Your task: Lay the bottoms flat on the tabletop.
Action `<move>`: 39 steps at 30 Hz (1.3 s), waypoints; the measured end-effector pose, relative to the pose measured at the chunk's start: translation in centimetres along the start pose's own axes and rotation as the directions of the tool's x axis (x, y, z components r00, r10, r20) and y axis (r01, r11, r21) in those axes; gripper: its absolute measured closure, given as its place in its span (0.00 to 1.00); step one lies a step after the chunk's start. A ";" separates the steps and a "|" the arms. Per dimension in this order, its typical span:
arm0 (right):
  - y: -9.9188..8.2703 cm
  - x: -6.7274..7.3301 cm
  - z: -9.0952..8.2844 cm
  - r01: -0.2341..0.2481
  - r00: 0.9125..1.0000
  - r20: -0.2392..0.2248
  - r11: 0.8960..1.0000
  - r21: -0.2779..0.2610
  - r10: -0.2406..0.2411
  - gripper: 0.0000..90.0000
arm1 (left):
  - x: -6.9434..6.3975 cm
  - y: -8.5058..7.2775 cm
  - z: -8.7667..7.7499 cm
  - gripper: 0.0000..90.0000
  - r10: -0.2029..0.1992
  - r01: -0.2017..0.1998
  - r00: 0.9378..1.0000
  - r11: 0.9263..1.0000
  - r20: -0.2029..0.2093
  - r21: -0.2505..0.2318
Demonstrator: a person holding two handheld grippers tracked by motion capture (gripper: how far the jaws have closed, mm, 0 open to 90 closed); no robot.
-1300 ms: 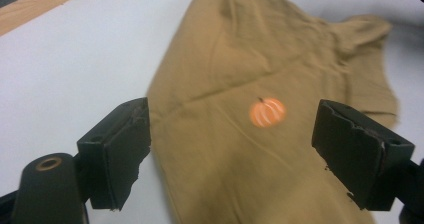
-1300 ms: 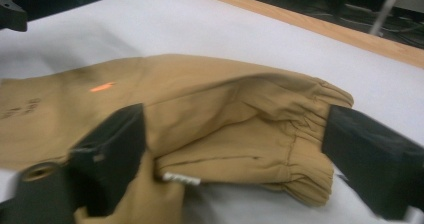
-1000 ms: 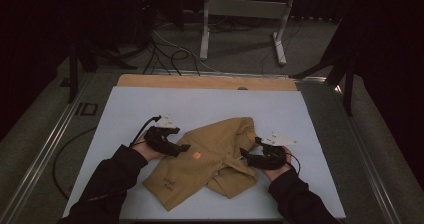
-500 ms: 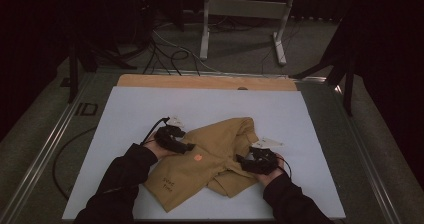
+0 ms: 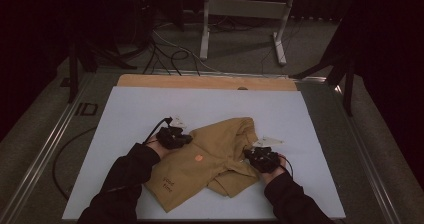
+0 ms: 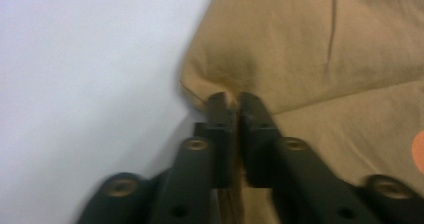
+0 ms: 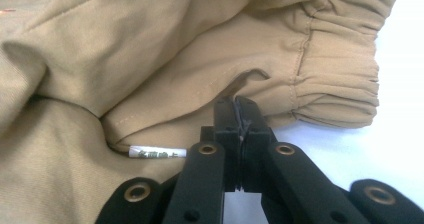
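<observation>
Crumpled on the white desk (image 5: pixel 130 114): tan garment (image 5: pixel 215 159), orange patch, dark print too small to read. Left tool (image 6: pixel 231 106) just closed, pinching its edge; right tool (image 7: pixel 236 109) likewise, near the white label (image 7: pixel 157 153), illegible.

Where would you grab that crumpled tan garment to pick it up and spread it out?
Take the tan garment by its outer edges, one from each side, low along the white mat. The left gripper has just closed on a fold at the left edge. The right gripper has just closed on the hem beside the gathered elastic band. Those edges are thin folds that narrow jaws can probably pinch.
</observation>
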State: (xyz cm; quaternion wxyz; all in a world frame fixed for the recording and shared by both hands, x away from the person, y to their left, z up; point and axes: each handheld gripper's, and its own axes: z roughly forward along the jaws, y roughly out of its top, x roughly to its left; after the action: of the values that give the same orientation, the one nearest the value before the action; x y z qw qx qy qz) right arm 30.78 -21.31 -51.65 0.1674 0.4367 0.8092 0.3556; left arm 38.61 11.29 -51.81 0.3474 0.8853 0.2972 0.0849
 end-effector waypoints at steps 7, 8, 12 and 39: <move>0.7 -0.4 -0.8 -0.011 1.000 -0.001 1.000 -0.010 0.011 1.00 | -0.4 0.3 -1.1 1.00 0.026 -0.029 0.998 0.999 -0.058 -0.036; 0.8 -0.6 -1.0 -0.022 1.000 -0.007 1.000 -0.016 0.022 1.00 | -0.2 0.4 -1.5 1.00 0.027 -0.030 0.998 0.999 -0.064 -0.042; 1.2 -0.8 -1.6 -0.023 1.000 0.005 0.999 -0.038 0.023 1.00 | 0.0 0.3 -3.1 1.00 0.018 -0.024 0.997 0.997 -0.078 -0.077; 4.4 -1.8 -4.2 0.047 0.994 0.102 0.991 -0.128 -0.034 1.00 | -6.1 -8.0 -14.8 1.00 0.105 -0.109 0.994 0.988 -0.038 -0.106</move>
State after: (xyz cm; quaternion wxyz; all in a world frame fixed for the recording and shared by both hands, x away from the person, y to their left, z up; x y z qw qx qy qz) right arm 31.94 -22.96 -45.63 0.2427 0.4254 0.7837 0.3820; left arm 24.64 20.73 -45.80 0.3847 0.8785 0.2498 0.1338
